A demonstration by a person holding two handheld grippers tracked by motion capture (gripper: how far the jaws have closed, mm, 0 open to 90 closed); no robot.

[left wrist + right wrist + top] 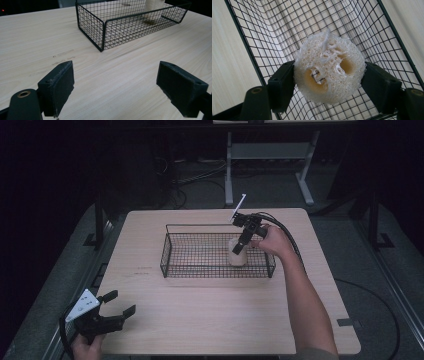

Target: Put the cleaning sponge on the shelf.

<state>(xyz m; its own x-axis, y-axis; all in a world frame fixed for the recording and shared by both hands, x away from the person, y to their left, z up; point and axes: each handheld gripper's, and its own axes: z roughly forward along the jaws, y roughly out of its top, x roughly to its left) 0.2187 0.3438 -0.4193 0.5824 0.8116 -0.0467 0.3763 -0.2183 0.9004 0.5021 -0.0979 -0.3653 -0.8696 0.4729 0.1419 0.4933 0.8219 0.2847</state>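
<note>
1. A pale, fibrous loofah [329, 68], webbed and pierced by round hollows, stands upright inside the wire basket [172, 262], near its right end.
2. We clamp the right gripper [240, 246] on the loofah, a pad pressed against each flank.
3. Near the table's [210, 315] front left corner, our left gripper [120, 87] hangs spread wide, holding nothing.

No legible text, labels or nos. anywhere — faint marks on table [200, 320] unreadable.
</note>
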